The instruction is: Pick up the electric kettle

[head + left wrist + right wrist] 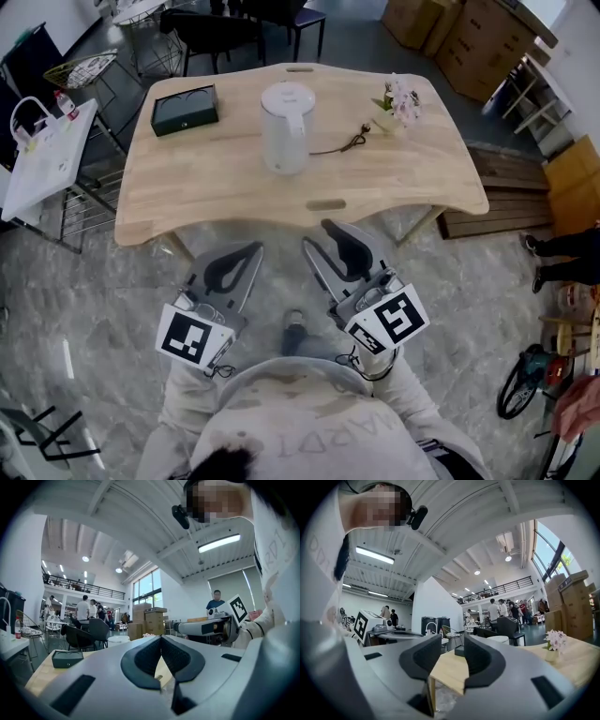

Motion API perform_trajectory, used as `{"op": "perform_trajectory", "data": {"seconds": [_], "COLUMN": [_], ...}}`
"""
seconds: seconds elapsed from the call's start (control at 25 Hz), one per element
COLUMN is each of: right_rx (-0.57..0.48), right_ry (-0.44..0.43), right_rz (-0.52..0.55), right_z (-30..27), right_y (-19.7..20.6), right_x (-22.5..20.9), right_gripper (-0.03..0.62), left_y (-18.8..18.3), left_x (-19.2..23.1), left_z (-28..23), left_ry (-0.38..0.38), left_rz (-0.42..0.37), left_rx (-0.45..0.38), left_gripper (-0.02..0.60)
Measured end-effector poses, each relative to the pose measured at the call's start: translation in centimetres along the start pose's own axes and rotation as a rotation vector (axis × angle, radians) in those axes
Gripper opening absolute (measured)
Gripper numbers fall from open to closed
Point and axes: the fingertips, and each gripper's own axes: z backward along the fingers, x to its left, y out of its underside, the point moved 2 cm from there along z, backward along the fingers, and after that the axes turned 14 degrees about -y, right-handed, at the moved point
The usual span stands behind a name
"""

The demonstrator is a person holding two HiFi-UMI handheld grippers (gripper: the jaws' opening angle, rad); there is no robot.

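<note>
- Head view: the kettle (286,127) stands upright near the middle of the table (216,187), well ahead of both sets of jaws, which are short of the table's near edge.
  - The left gripper (251,248) has its jaws together.
  - The right gripper (316,234) has its jaws a little apart, with nothing in them.
  - A cord (347,143) trails from the kettle towards the flowers (401,98).
  - A dark box (185,110) lies ahead and to the left of the jaws.
- Left gripper view: the left gripper (161,637) points level. Its tips meet and only a sliver of table shows through below them.
  - The kettle's white top (118,639) peeps up left of the tips, far off, with the box (67,658) further left.
- Right gripper view: the right gripper (452,641) stands narrowly open.
  - Bare table (450,672) and the distant box (459,650) show in the gap.
  - The kettle (500,639) is just right of the right jaw's tip, far ahead, and the flowers (555,641) are further right.
- Handling, as I judge it: the kettle is a stiff, smooth white shell, so it should not give under the pads but may slip.
  - I cannot tell whether it holds water. If it does, it will be heavy and will want to tip.
  - I cannot make out the handle clearly from here. It would be the surest hold; failing that, the body could be squeezed between both grippers.
  - The jaws look too narrow for the body as they stand.
  - The cord may drag when the kettle lifts.
</note>
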Motion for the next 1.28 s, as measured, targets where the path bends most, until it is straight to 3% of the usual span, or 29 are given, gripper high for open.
{"op": "perform_trajectory", "data": {"seconds": [0.64,1.28], "right_rx": [0.066,0.196], "right_ry": [0.004,0.030], "right_rz": [-0.060,-0.189], "right_z": [-4.2,-10.0], "right_y": [2.7,9.2], "right_x": [-12.3,-21.3], "right_gripper": [0.187,0.218], "left_y": [1.0,3.3], "left_x": [3.4,9.4], "left_z": [-9.2,-15.3], "left_ry": [-0.009,0.018], "left_rz": [-0.004,0.009], "left_rx": [0.036,0.082], "left_gripper": [0.086,0.086]}}
